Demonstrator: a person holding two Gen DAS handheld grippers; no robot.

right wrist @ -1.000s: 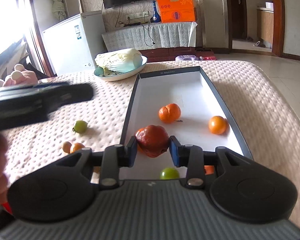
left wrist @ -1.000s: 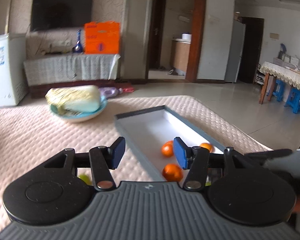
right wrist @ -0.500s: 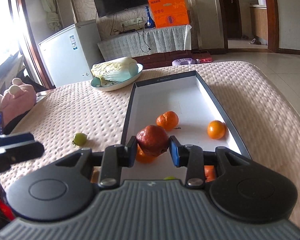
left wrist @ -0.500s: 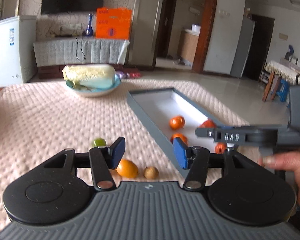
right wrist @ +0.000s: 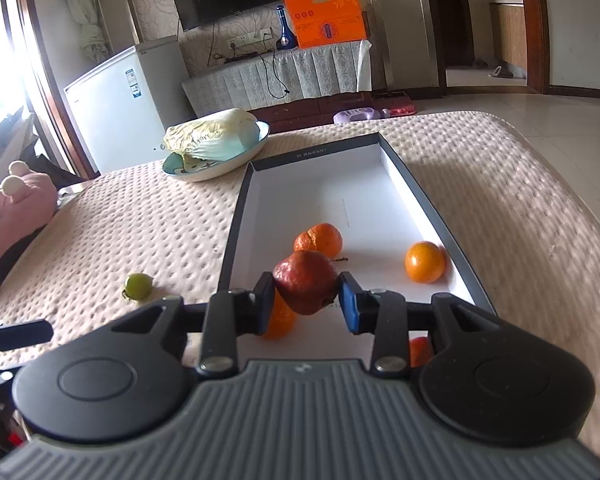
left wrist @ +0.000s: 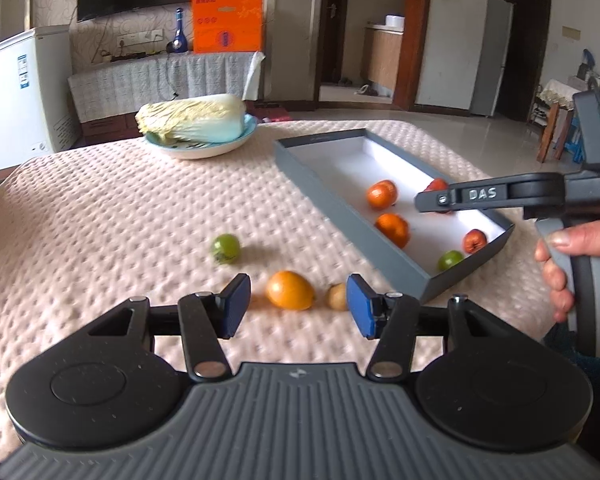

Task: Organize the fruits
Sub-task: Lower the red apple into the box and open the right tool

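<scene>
A dark red fruit (right wrist: 306, 287) is seen between blue pads (right wrist: 265, 306). The grey box (left wrist: 340, 208) is lined white; the beige cover (left wrist: 120, 216) is dimpled.

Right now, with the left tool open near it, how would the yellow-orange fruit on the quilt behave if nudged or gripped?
The yellow-orange fruit looks rounded, so a nudge would likely roll it, though the dimpled quilt may slow it. Its smooth skin could slip between the left tool pads. It seems firm, probably not fragile.

My right tool (right wrist: 304, 300) hides most of an orange (right wrist: 278, 318) behind its left pad; another fruit (right wrist: 419, 350) peeks past the body. Left view: green fruit (left wrist: 225, 247) blurred, brown one (left wrist: 337, 297) half-hidden.
</scene>
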